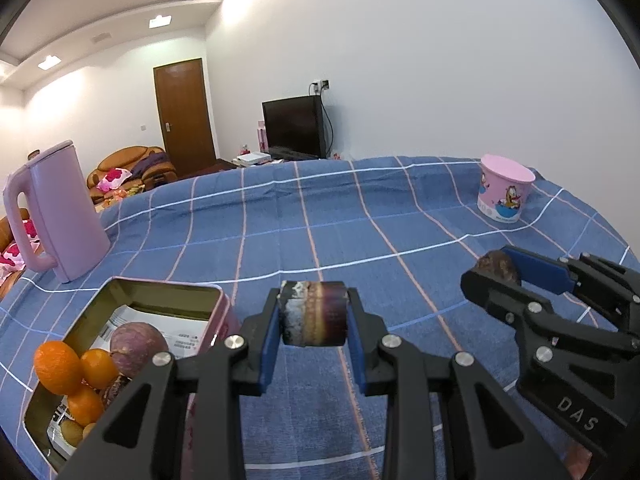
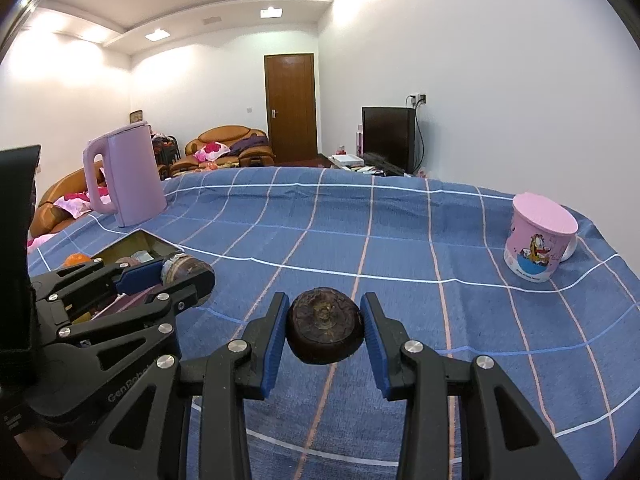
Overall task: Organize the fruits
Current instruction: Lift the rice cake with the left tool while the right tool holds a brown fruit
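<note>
My left gripper [image 1: 313, 316] is shut on a short dark purple cane piece [image 1: 313, 313], held above the blue checked cloth just right of the pink tin [image 1: 216, 292]. The tin holds oranges [image 1: 58, 367], a purple round fruit [image 1: 138, 348] and printed paper. My right gripper [image 2: 325, 330] is shut on a dark brown round water chestnut [image 2: 325, 330], held above the cloth. The right gripper also shows in the left wrist view [image 1: 494, 276] at the right. The left gripper shows in the right wrist view [image 2: 182, 270] over the tin [image 2: 132, 246].
A lilac kettle [image 1: 60, 208] stands at the table's far left. A pink cartoon cup [image 1: 505, 188] stands at the far right, also in the right wrist view [image 2: 538, 236]. The blue checked cloth [image 1: 360, 224] covers the table. Sofa, door and TV lie beyond.
</note>
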`<state>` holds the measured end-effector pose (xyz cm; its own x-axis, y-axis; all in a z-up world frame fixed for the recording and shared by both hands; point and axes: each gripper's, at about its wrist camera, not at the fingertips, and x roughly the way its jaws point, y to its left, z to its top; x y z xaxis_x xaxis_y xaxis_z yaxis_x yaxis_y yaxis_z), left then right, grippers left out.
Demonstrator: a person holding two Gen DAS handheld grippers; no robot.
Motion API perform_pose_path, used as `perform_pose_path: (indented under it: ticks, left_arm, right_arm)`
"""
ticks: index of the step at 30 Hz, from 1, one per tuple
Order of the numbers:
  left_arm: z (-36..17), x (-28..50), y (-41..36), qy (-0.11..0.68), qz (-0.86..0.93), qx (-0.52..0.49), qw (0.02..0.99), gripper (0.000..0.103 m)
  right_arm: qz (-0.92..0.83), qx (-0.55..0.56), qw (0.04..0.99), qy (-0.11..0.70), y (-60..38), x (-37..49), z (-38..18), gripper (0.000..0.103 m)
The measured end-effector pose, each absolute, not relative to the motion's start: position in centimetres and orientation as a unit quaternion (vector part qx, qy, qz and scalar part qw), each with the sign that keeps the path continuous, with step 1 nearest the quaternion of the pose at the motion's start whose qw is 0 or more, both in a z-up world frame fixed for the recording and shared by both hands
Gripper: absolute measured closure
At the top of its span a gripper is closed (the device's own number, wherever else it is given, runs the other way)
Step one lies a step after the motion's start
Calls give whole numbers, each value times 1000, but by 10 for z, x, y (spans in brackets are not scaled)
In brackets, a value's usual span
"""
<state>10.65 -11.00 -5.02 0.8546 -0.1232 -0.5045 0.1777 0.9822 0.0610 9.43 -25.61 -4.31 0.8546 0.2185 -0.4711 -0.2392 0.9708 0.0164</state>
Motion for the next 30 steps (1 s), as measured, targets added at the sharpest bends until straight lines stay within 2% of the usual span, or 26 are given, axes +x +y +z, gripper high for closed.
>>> perform_pose_path:
  ticks: [30]
  left_arm:
    - [-42,90,-103,209,-61,39,975,72]
  right_arm:
    - [118,-25,974,194,-259,80,-36,64]
